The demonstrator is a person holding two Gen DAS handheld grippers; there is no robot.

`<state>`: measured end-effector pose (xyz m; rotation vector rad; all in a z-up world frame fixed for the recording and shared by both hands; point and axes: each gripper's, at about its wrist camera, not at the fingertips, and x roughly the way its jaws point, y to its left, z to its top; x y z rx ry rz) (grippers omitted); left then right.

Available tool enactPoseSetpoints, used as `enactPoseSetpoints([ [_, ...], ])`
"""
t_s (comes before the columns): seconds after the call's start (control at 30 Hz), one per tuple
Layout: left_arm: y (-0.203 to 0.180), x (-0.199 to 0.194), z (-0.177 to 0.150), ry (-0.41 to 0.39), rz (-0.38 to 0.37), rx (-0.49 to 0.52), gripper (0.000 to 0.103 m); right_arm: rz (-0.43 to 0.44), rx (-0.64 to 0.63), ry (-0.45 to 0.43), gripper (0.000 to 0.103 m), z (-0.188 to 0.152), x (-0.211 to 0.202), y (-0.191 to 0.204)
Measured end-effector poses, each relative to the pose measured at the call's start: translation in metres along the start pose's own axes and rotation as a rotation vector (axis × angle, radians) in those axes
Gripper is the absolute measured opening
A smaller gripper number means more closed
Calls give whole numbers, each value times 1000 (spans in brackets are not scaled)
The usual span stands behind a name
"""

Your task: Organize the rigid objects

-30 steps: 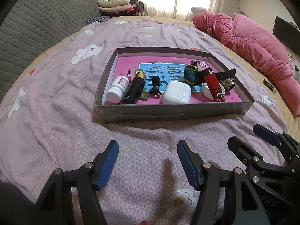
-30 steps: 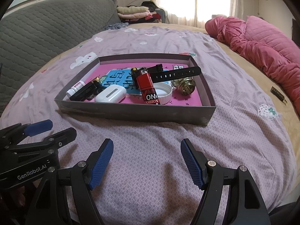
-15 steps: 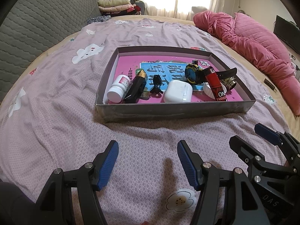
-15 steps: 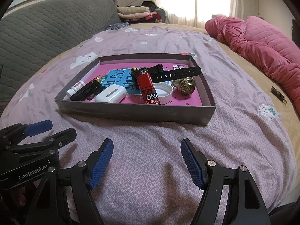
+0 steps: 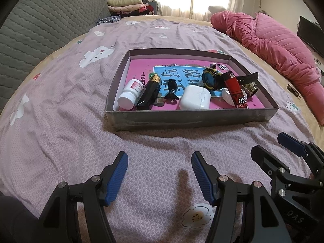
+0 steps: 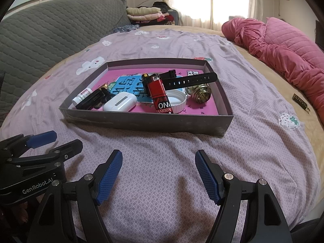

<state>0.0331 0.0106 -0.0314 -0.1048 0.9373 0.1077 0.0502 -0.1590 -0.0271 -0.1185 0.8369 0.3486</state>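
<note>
A shallow grey box (image 5: 190, 119) (image 6: 141, 121) lies on the purple bedspread. It holds a white pill bottle (image 5: 130, 94), a black and gold case (image 5: 149, 93), a small black clip (image 5: 171, 90), a white earbud case (image 5: 194, 100) (image 6: 119, 104), a watch (image 5: 210, 79), a red lighter (image 5: 236, 92) (image 6: 159, 95), a white lid (image 6: 176, 101) and a brass bell (image 6: 199, 94). My left gripper (image 5: 160, 177) and right gripper (image 6: 159, 175) are open and empty, side by side, short of the box's near wall.
A pink quilt (image 6: 283, 46) lies at the right. A grey sofa back (image 5: 40, 30) stands at the left. Folded clothes (image 6: 147, 14) are stacked at the far side. A small dark tag (image 6: 300, 102) lies on the beige sheet at the right.
Both grippers stay open. The left wrist view has shifted a little, so the box sits slightly lower and to the right. The objects in the box have not moved.
</note>
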Motion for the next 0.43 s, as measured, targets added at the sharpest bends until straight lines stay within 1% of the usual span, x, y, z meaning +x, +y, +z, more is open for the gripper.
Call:
enactPoseSetpoints([
  [0.27, 0, 6, -2, 25, 10, 4, 64, 1, -4, 3, 75, 1, 1, 1],
  [0.43, 4, 8, -1, 39, -16, -15, 65, 1, 5, 6, 75, 2, 2, 1],
])
